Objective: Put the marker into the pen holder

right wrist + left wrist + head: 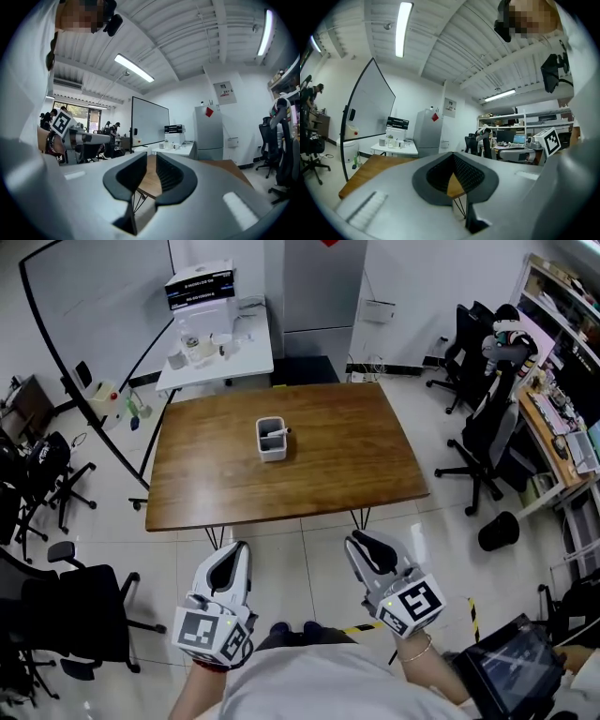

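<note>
Marker (279, 434): it rests inside the white pen holder (271, 453), leaning with one end at the holder's right rim. The holder stands upright near the middle of the wooden table (347, 460). Left gripper (234, 554): held close to the person's body, well apart from the table's near edge, its jaw tips together with nothing between them. Right gripper (361, 546): held likewise short of the table, its jaws parted by a narrow gap and empty, with only the table edge visible through the gap.
</note>
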Available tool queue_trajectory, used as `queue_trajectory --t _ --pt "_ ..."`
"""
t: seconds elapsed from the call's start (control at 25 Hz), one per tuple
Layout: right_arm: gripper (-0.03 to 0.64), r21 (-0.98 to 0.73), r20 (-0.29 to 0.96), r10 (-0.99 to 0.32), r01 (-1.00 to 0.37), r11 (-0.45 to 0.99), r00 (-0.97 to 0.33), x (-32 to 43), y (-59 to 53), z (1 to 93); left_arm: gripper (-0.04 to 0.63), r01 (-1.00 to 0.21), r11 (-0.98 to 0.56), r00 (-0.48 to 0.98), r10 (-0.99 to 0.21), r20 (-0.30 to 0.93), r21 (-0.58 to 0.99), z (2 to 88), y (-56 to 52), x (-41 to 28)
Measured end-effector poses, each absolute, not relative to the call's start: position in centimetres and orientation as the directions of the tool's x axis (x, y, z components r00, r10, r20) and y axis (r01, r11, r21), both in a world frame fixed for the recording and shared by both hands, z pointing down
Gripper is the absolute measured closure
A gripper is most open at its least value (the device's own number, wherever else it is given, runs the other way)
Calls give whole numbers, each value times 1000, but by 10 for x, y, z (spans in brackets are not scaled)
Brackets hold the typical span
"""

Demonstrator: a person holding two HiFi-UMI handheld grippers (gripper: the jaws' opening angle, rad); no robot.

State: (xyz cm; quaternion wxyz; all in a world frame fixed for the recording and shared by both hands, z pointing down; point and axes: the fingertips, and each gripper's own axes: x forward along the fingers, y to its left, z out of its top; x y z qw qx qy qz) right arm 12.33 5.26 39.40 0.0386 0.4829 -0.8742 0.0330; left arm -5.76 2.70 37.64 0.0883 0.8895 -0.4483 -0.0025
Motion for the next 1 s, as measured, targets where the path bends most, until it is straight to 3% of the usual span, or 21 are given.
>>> queue_trajectory --t 0.24,1.0 --pt "571 7 115 -816 -821 571 -567 86 50 395 592 -797 -577 599 -794 109 179 393 37 -80" --pt "571 22 121 -828 -833 553 -547 81 69 393 592 -762 -618 643 -759 107 195 395 47 -72"
